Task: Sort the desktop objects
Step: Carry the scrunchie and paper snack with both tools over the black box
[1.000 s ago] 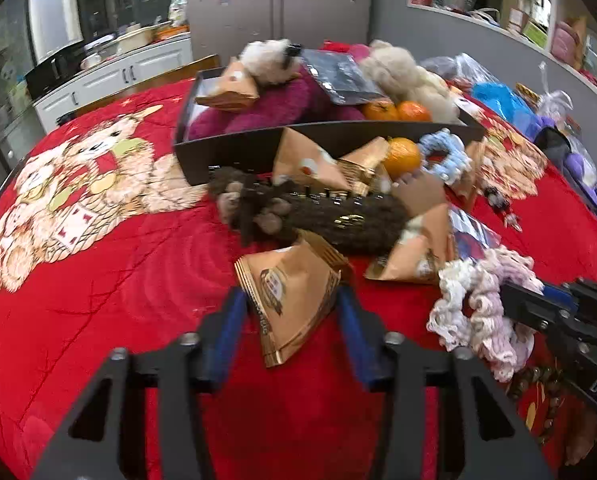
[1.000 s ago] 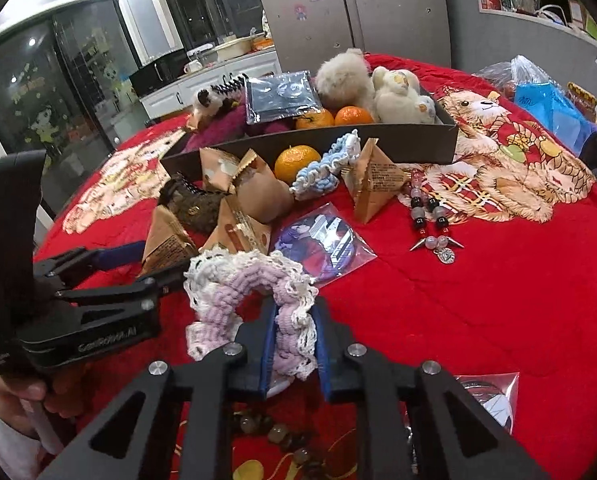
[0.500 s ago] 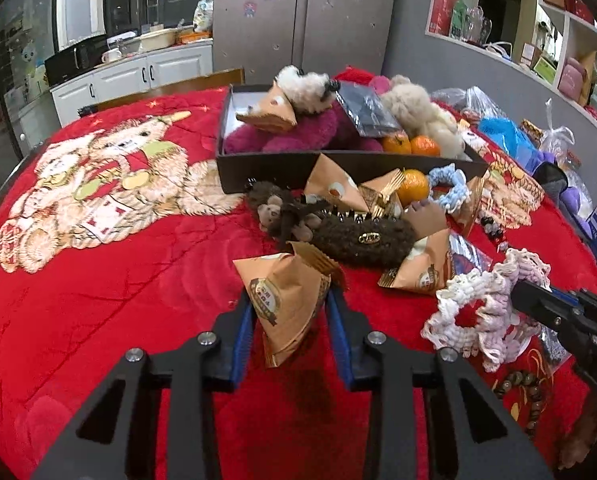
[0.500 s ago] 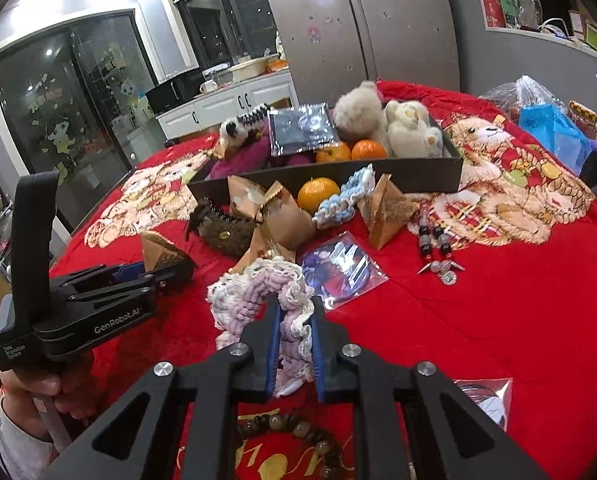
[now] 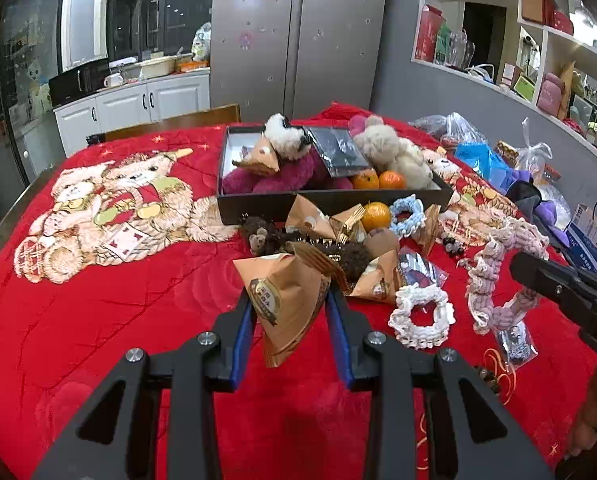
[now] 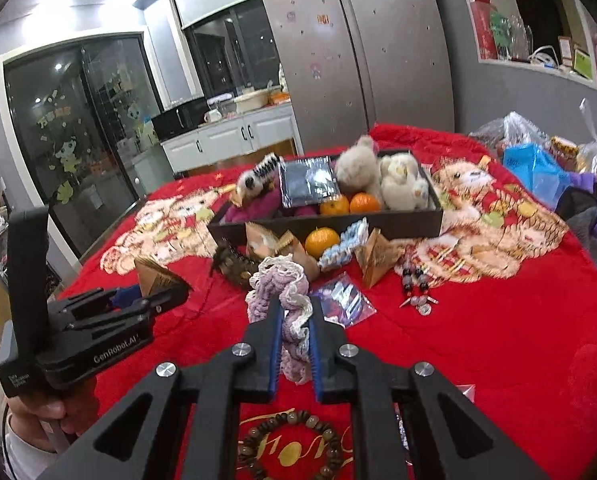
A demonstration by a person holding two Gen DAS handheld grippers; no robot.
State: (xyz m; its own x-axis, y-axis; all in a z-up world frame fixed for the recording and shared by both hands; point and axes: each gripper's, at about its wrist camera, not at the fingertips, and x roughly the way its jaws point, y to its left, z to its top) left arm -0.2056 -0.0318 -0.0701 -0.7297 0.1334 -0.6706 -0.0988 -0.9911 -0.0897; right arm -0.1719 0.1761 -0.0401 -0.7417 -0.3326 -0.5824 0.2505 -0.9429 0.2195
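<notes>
A kitchen at night, with a steel fridge behind a table under a red plush blanket [image 5: 98,320] printed with teddy bears.

Your left gripper [image 5: 290,312] pinches a tan pyramid snack packet [image 5: 286,300], its blue pads pressed to the two sloping faces, the packet lifted off the blanket. It looks light and crinkly, with air inside, so a grip on the faces may crush it or slip; the flat sealed seam at its top is likely the firmer hold.

Your right gripper [image 6: 294,344] is closed on a pink and cream crocheted scrunchie [image 6: 286,296], which hangs limp through the jaws. It is soft and weightless, so it should tolerate any grip, though loose loops could snag.

From the left gripper, a white scrunchie [image 5: 420,320] lies at two o'clock, more packets and an orange [image 5: 375,216] at twelve to one o'clock, and beyond them, at twelve o'clock, a dark tray [image 5: 330,200] holding plush toys and oranges.
</notes>
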